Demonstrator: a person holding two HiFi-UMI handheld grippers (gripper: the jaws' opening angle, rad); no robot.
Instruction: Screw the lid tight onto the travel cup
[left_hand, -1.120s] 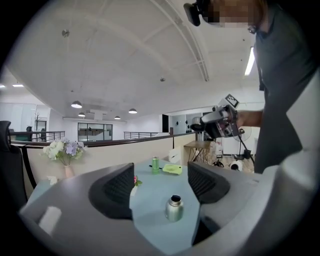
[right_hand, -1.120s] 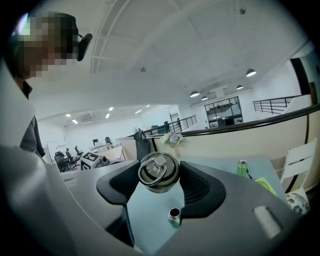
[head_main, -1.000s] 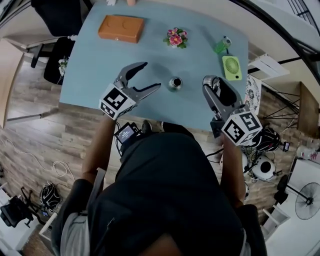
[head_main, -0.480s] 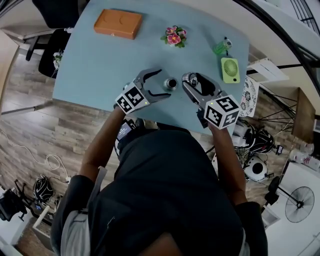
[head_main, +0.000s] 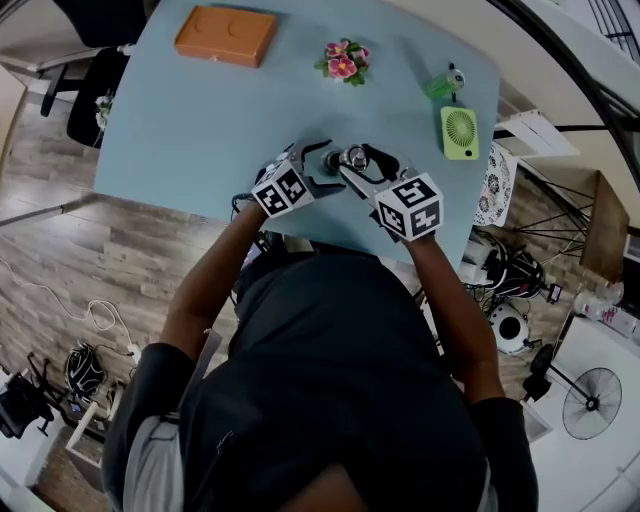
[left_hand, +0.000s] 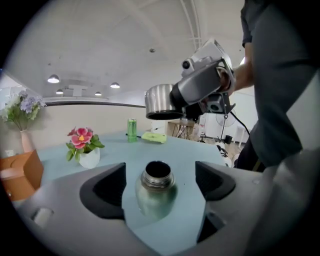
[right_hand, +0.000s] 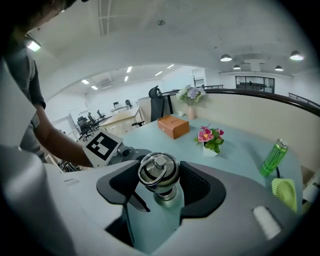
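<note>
- Pale blue table (head_main: 200, 120) fills the upper part of my head view, with wood-plank floor (head_main: 60, 270) round its edges; a bright open office shows behind it in the gripper views.
- Far to the left of the travel cup (left_hand: 157, 186), near the table's far edge, lies an orange box (head_main: 225, 35).
- Just left of the cup sits my left gripper (head_main: 325, 167). Its jaws have just been opening and now stand wide. The cup is between them, and the dark pads (left_hand: 107, 190) are clear of it on both sides, so the cup is released.
- Beyond the cup, toward the far edge, is a small pot of pink flowers (head_main: 342, 60).
- The cup itself stands upright on the table near my edge, its mouth open and its threaded neck bare.
- Above the cup, and apart from it, hangs the steel lid (left_hand: 161, 102), its open side facing down.
- Right of the cup is my right gripper (head_main: 365, 165), clenched on the lid. In the right gripper view the pads press on it from both sides and its ring handle (right_hand: 155, 169) faces the camera.
- Far to the right of the cup stands a green can (head_main: 443, 83).
- Just nearer than the can lies a flat green fan (head_main: 461, 132).
</note>
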